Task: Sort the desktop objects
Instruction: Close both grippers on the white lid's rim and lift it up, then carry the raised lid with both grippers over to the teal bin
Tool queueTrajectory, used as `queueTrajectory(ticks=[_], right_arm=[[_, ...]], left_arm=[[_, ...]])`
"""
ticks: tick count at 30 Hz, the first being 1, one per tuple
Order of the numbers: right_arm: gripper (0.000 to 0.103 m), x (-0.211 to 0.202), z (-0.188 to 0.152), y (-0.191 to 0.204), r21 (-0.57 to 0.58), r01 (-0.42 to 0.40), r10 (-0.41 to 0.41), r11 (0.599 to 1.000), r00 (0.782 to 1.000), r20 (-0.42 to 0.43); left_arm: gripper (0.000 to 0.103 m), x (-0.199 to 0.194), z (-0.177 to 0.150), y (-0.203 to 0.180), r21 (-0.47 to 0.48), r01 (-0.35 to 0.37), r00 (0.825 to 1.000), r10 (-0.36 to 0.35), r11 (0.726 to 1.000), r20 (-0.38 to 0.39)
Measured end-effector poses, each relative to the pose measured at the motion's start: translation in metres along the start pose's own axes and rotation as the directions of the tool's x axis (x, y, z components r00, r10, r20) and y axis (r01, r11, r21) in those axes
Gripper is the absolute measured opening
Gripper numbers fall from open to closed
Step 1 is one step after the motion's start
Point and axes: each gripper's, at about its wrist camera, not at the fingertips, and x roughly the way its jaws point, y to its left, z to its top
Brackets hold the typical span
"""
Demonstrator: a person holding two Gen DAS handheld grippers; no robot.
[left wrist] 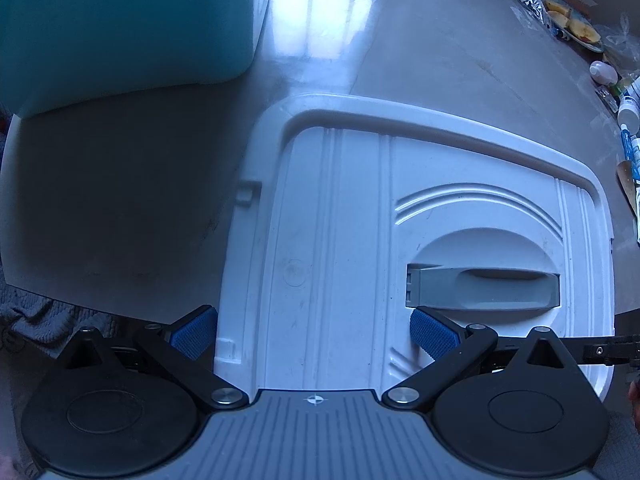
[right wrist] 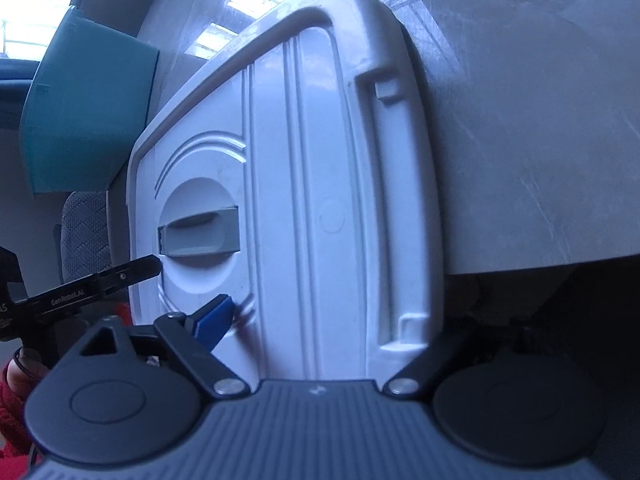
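Note:
A white plastic bin lid [left wrist: 340, 216] with a grey handle [left wrist: 480, 288] lies on the pale table and fills both views; it also shows in the right wrist view [right wrist: 304, 184], handle [right wrist: 200, 236] to the left. My left gripper [left wrist: 312, 334] is open, one blue pad [left wrist: 192, 336] off the lid's left edge, the other pad [left wrist: 432, 336] over the lid just below the handle. My right gripper [right wrist: 320, 328] is open and straddles the lid's near end; only its left pad [right wrist: 216, 320] shows, the right finger is hidden under the lid's rim.
A teal bin [left wrist: 120, 28] stands at the back left; it also shows in the right wrist view [right wrist: 88, 120]. Bottles [left wrist: 628, 112], wrappers and a plate of yellow food [left wrist: 572, 20] crowd the far right edge. The table's front edge [left wrist: 80, 300] is near, with grey cloth below.

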Motion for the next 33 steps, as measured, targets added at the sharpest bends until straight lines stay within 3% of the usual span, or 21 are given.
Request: queueTrajectory(ticks=[5, 10, 14, 20, 27, 33], right_arm=[[0.088, -0.002, 0.001, -0.001, 0.005, 0.001, -0.001, 1.0, 1.0, -0.008], [0.089, -0.004, 0.002, -0.004, 0.007, 0.004, -0.004, 1.0, 1.0, -0.013], [0.089, -0.007, 0.004, -0.005, 0.001, 0.005, -0.005, 1.0, 1.0, -0.02], [0.089, -0.005, 0.007, -0.003, -0.013, 0.011, -0.011, 1.0, 0.999, -0.035], [0.089, 0.007, 0.01, 0.006, -0.038, 0.018, -0.02, 0.999, 0.998, -0.065], [0.089, 0.011, 0.014, 0.007, -0.036, 0.02, -0.023, 0.999, 0.997, -0.075]], left_arm=[[0.103, -0.014, -0.015, 0.004, 0.002, 0.001, 1.0, -0.001, 1.0, -0.008], [0.103, -0.021, -0.022, 0.015, 0.049, -0.069, 0.997, 0.068, 0.996, 0.027], [0.103, -0.033, -0.033, 0.034, 0.01, 0.057, 0.998, -0.057, 0.998, 0.011], [0.103, -0.021, -0.047, 0.066, -0.108, 0.199, 0.978, -0.204, 0.974, -0.039], [0.103, 0.018, -0.044, 0.047, 0.004, 0.262, 0.962, -0.261, 0.965, -0.075], [0.103, 0.033, -0.042, 0.038, 0.007, 0.333, 0.939, -0.331, 0.943, -0.097]])
